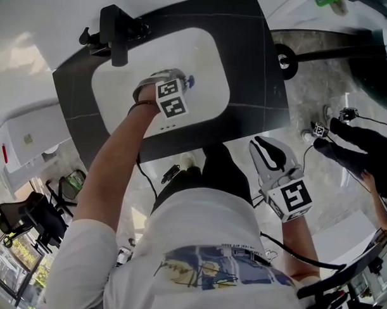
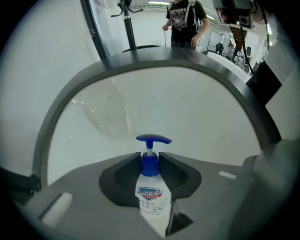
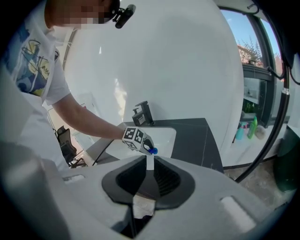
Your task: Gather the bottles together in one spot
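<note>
A white pump bottle (image 2: 151,197) with a blue pump head (image 2: 153,139) sits between the jaws of my left gripper (image 2: 150,164), which are shut on its blue collar. In the head view the left gripper (image 1: 182,82) hangs over the white sink basin (image 1: 206,53), pointing steeply down, and only the bottle's blue pump (image 1: 191,82) shows. My right gripper (image 1: 263,145) is held off the counter's near edge, by the person's body. Its jaws (image 3: 149,161) stand a narrow gap apart with nothing between them.
The basin is set in a black counter (image 1: 260,70) with a black faucet (image 1: 115,31) at its far left. Green and teal bottles (image 3: 252,126) stand on a ledge by the window. Another person's dark-sleeved arm (image 1: 361,150) reaches in at the right.
</note>
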Demonstrator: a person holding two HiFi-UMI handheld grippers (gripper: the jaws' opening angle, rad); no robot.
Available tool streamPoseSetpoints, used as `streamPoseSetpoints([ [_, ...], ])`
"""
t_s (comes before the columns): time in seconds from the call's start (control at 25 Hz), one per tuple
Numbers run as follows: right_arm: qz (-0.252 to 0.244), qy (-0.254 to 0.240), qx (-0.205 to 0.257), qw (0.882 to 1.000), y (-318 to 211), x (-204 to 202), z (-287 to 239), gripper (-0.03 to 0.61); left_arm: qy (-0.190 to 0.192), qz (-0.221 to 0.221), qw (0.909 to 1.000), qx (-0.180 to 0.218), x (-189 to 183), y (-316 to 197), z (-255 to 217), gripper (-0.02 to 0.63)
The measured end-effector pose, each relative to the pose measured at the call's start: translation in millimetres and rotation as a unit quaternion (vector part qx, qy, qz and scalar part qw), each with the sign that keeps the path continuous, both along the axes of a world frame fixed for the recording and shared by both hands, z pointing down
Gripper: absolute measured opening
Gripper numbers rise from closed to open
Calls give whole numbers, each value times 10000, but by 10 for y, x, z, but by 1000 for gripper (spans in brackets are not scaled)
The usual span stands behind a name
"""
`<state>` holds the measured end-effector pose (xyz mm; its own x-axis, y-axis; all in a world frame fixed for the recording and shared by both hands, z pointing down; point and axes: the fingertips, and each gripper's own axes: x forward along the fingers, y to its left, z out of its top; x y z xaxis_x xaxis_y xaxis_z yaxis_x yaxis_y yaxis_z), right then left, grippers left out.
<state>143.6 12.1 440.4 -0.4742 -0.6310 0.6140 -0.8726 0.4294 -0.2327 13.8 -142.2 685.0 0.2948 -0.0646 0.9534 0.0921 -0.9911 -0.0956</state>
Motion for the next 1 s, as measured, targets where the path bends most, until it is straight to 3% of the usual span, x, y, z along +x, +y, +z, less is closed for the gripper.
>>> streamPoseSetpoints([
  [0.24, -307, 40, 83, 9995, -19, -208, -101, 51, 694, -704, 9946, 331, -204, -85, -398, 123],
  [0.44, -565, 76, 209, 9982, -8, -391, -196, 51, 1196, -1446, 9811, 470, -438, -118, -642, 123],
  [0.6, -736, 112, 249, 9969, 48, -519, -231, 51, 1690, -2205, 9597, 424, -622, -103, -819, 123],
  [0.8, -951, 102, 331, 9949, 78, -685, -280, 51, 2289, -3231, 9173, 418, -940, -147, -1114, 123],
  [1.0, -1114, 101, 419, 9928, 102, -863, -341, 51, 2541, -3655, 8940, 514, -1269, -157, -1370, 123],
])
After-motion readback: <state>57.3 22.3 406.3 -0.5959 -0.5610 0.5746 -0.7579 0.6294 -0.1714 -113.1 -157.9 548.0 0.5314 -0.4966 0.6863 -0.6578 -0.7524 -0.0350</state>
